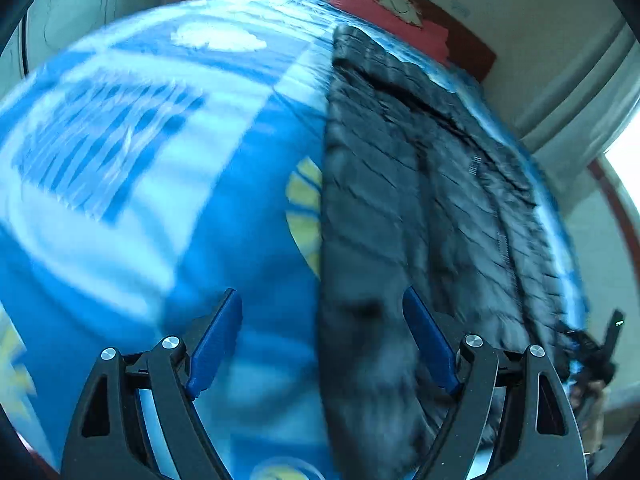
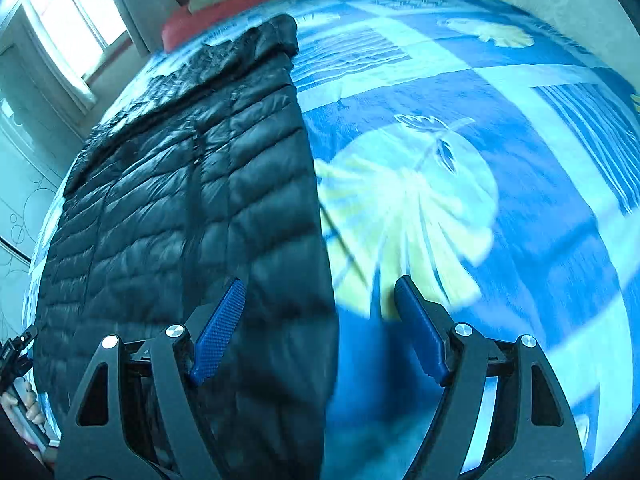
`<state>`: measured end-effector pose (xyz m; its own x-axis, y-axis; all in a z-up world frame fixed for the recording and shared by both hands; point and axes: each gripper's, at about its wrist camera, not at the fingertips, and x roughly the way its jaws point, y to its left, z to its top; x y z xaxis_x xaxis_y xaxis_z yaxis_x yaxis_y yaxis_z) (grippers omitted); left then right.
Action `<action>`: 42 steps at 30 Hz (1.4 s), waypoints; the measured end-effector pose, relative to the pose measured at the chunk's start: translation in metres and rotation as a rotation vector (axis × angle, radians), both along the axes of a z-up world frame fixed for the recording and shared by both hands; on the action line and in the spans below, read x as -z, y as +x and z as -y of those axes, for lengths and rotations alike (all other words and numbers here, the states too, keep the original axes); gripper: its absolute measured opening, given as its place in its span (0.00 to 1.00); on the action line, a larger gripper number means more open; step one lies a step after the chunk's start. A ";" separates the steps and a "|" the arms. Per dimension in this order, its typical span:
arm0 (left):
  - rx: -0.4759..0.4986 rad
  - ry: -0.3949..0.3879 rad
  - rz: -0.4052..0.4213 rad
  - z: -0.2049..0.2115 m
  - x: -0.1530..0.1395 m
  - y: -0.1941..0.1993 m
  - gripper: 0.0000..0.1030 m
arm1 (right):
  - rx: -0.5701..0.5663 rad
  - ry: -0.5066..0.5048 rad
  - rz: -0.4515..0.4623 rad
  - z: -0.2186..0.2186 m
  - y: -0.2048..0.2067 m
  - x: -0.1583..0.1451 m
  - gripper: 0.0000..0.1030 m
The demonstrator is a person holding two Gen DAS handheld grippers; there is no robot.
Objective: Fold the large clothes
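Blue-padded fingers of the left gripper [image 1: 322, 344] hang spread and empty over the bed, nothing caught between them, in the left wrist view. Straddled between those pads runs the straight folded edge of a black quilted down coat [image 1: 420, 184], which lies to the right of that edge and stretches lengthwise away toward the red pillow [image 1: 384, 12] at the headboard; the blue patterned bedspread [image 1: 132, 168] fills the left. At the far right rim the other handheld tool shows dimly. In the right wrist view, the right gripper [image 2: 320, 330] is likewise released, its jaws wide and holding nothing, poised over the same long edge, here with the coat [image 2: 192, 200] to the left and the bedspread [image 2: 460, 160] to the right. A hand [image 2: 24, 404] grips the other tool at the lower left corner. Both grippers appear about equally near the edge, so the next fold likely starts there, taken across the coat's long axis.
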<state>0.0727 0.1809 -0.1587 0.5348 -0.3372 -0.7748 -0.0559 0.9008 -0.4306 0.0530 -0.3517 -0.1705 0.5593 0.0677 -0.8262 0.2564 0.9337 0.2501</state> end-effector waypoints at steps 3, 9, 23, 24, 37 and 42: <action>0.001 -0.019 0.013 0.002 0.001 -0.014 0.79 | -0.014 0.062 0.027 -0.006 -0.016 0.000 0.74; -0.021 -0.082 0.022 0.003 0.002 -0.030 0.79 | -0.059 0.043 0.039 -0.025 -0.041 -0.001 0.65; -0.075 -0.159 0.018 0.009 0.008 -0.043 0.50 | -0.043 0.160 0.109 -0.027 -0.060 0.002 0.28; -0.079 -0.151 0.016 0.009 0.008 -0.043 0.41 | -0.040 0.169 0.114 -0.026 -0.060 0.002 0.25; -0.088 -0.180 0.084 0.004 -0.022 -0.060 0.14 | -0.017 0.266 0.181 -0.016 -0.087 -0.024 0.12; -0.067 -0.192 0.120 0.001 -0.050 -0.080 0.14 | -0.022 0.302 0.203 -0.016 -0.112 -0.047 0.12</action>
